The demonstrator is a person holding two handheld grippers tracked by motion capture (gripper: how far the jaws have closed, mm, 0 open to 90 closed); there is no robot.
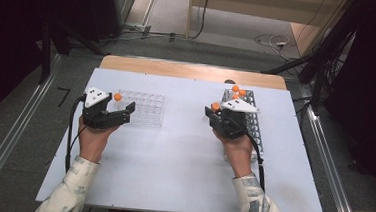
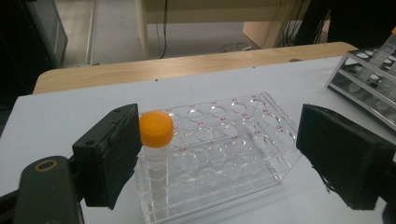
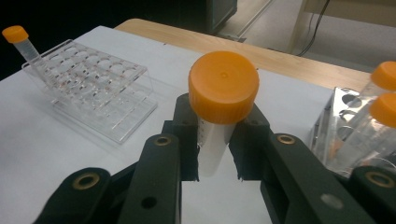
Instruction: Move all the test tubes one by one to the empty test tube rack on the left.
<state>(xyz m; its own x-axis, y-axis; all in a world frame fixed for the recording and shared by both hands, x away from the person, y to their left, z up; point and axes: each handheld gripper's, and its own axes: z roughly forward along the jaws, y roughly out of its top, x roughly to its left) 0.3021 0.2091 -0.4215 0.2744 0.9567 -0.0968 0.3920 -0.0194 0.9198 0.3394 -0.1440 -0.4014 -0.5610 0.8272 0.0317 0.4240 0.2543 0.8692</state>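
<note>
While the high view is looking down on the table (image 1: 170,185), the right gripper (image 1: 214,113) is holding an orange-capped tube (image 1: 216,106) just beside the metal rack (image 1: 252,121), which is standing near the right edge toward the far right corner. The clear rack (image 1: 143,108) is lying well apart from it, toward the left edge, so the tube is having to travel leftward across the table. The left gripper (image 1: 125,112) is resting at the near left side of the clear rack, much nearer to it than the right gripper is. One capped tube (image 1: 118,96) is already standing at the rack's far left corner.

In the left gripper view, the left gripper's jaws are standing wide apart with nothing pressed between them. The clear rack (image 2: 219,154) is sitting between and ahead of them, and the standing tube (image 2: 156,140) is upright just beside one jaw; I cannot tell whether they are touching.

In the right gripper view, the right gripper (image 3: 214,156) is closing its jaws firmly on the tube's clear body below the orange cap (image 3: 224,86). The tube's long axis is running up along the jaws. The clear rack (image 3: 93,86) is lying well apart from the tube, with many free holes, and the metal rack (image 3: 355,135) is close on the other side.
</note>
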